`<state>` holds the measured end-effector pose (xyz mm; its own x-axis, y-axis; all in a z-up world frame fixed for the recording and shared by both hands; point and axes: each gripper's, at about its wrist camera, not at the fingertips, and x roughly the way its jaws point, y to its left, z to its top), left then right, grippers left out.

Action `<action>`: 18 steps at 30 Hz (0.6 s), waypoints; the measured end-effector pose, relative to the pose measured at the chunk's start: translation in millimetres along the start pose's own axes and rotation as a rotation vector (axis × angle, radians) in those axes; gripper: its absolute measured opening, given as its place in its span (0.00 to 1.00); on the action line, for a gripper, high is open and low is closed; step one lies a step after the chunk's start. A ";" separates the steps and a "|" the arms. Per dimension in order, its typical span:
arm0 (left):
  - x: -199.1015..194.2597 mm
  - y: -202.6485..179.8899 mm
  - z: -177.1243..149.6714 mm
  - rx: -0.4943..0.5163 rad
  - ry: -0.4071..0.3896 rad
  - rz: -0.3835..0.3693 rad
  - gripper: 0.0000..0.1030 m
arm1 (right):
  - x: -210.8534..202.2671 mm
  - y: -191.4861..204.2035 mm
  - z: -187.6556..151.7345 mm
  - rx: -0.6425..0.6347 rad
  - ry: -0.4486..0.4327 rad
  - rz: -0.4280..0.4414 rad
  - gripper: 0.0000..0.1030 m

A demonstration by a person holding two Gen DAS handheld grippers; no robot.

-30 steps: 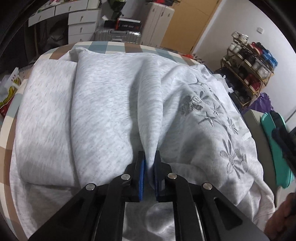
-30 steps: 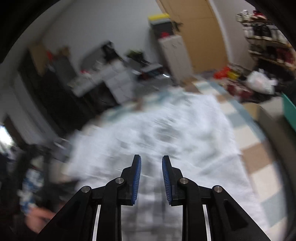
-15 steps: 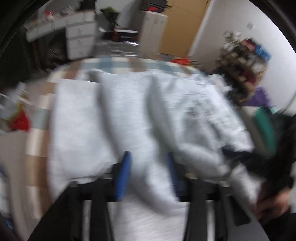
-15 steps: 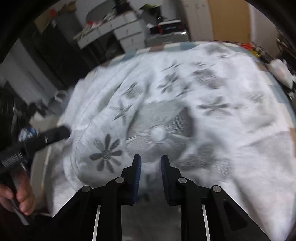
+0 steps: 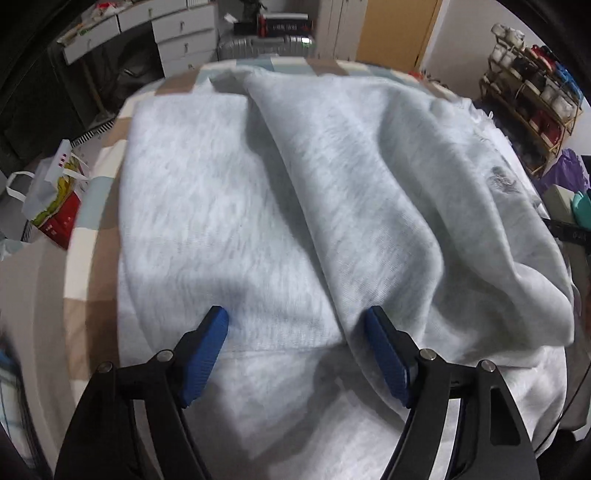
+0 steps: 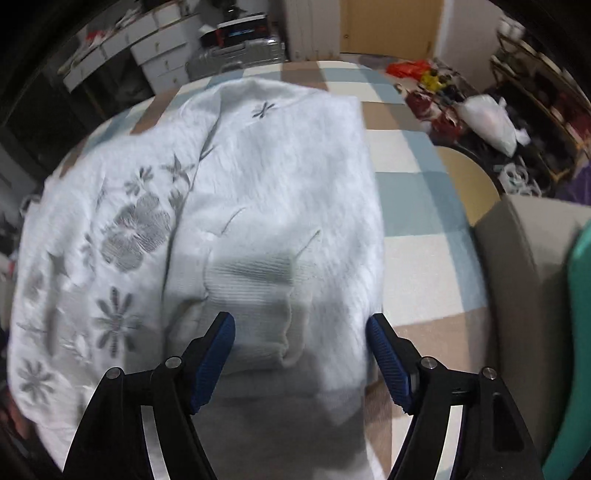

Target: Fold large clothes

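Observation:
A large light-grey sweatshirt [image 5: 332, 192] with grey embroidered flowers lies on a checked surface [image 5: 107, 206], its right part folded over the middle. My left gripper [image 5: 297, 325] is open and empty above the near hem. In the right wrist view the sweatshirt [image 6: 258, 192] shows its flowers [image 6: 136, 229] at the left and a ribbed cuff [image 6: 258, 295] in the middle. My right gripper [image 6: 301, 328] is open and empty, with the cuff lying between and ahead of its jaws.
White drawers [image 5: 177, 33] and a silver suitcase [image 5: 266, 44] stand behind the surface. A shoe rack [image 5: 532, 85] is at the right. A bag [image 5: 55, 199] sits at the left. A beige seat [image 6: 524, 280] and teal object [image 6: 580, 332] are at the right.
My left gripper has let go of the fabric fold and opened wide. My right gripper has also opened wide and now hovers over the sleeve cuff. Both views have shifted.

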<state>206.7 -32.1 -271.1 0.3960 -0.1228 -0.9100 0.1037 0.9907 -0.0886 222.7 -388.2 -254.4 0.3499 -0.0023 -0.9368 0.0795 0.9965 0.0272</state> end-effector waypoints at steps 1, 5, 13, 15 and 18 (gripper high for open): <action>2.4 1.2 5.7 0.002 0.011 -0.006 0.72 | 2.1 2.4 -0.7 -0.024 -0.003 -0.006 0.71; 13.9 9.2 27.7 0.039 0.039 -0.031 0.75 | 9.0 8.9 3.8 -0.069 -0.008 -0.024 0.70; 41.2 29.6 80.4 0.068 0.096 -0.039 0.84 | 19.1 19.1 31.1 -0.085 -0.046 -0.016 0.67; 47.3 32.3 91.5 0.064 0.101 -0.030 0.89 | 22.4 16.8 39.2 -0.078 -0.067 -0.012 0.67; 47.5 34.6 88.9 0.063 0.104 -0.001 0.95 | 22.8 13.4 44.2 -0.066 -0.083 -0.005 0.67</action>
<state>310.3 -8.9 -281.4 0.2994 -0.1135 -0.9474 0.1619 0.9845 -0.0667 273.0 -378.6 -260.0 0.4264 -0.0119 -0.9044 0.0206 0.9998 -0.0034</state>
